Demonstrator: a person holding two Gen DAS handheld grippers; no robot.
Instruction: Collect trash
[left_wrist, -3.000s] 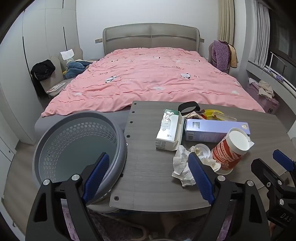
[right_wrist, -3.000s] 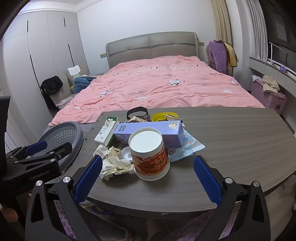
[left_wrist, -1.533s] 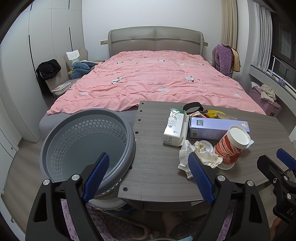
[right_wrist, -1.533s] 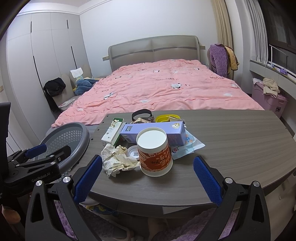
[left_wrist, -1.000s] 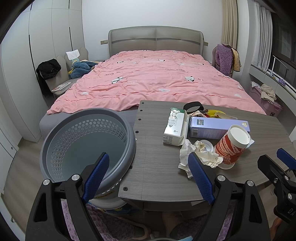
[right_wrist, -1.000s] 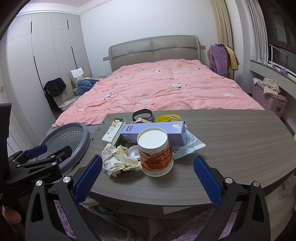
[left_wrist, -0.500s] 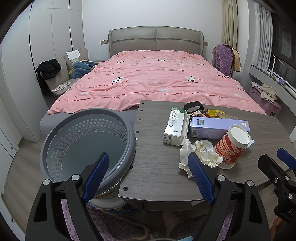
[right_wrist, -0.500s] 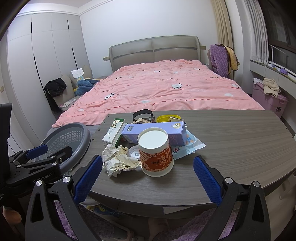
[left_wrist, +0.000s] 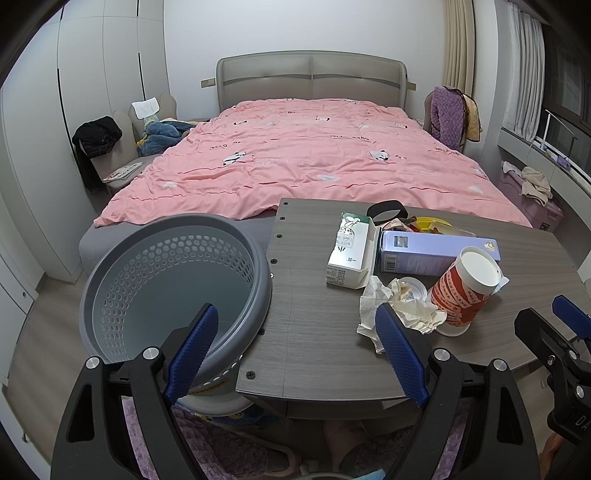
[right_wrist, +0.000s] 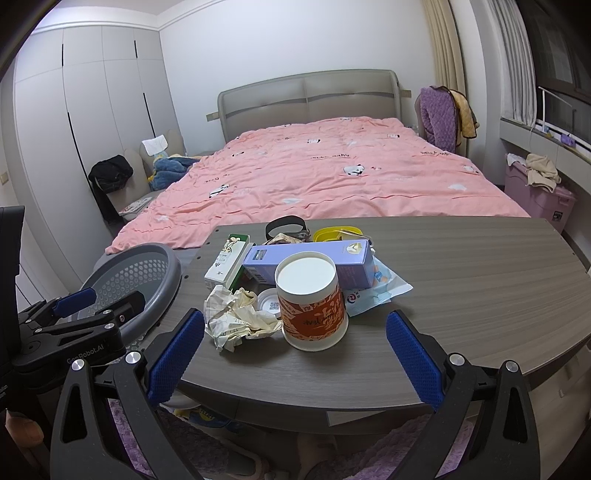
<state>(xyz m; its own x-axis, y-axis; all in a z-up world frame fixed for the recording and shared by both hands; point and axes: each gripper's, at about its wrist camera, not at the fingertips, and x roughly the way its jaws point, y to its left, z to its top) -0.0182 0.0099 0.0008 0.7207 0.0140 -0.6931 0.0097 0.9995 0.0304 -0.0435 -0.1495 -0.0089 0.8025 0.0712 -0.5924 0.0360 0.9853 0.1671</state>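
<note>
Both tools held low at the near edge of the counter (right_wrist: 480, 266), nothing taken up yet. Right tool (right_wrist: 295, 350) jaws spread wide, empty; left tool (left_wrist: 295, 343) likewise spread, empty. Just ahead of the right tool, between its pads: red-and-white paper cup (right_wrist: 312, 301), upright, lid on. Likely light, thin-walled, crushable; contents unknown, so best gripped across the mid-body and kept level. Touching the cup on its left: crumpled paper wad (right_wrist: 236, 317), soft, near weightless, should pinch anywhere on the bulk. Small round white lid (right_wrist: 269, 301) lies flat between wad and cup; awkward, likely needs an edge grip. Behind the cup: long lilac box (right_wrist: 306, 260), stiff card, grip across the narrow width. Left of it, a white-and-green carton (right_wrist: 225, 260). Flat plastic wrapper (right_wrist: 380, 286) under the box, slippery. Beside the left tool, off the counter's left edge: grey perforated bin (left_wrist: 173, 288), open. Beyond, pink bed (right_wrist: 332, 173).
</note>
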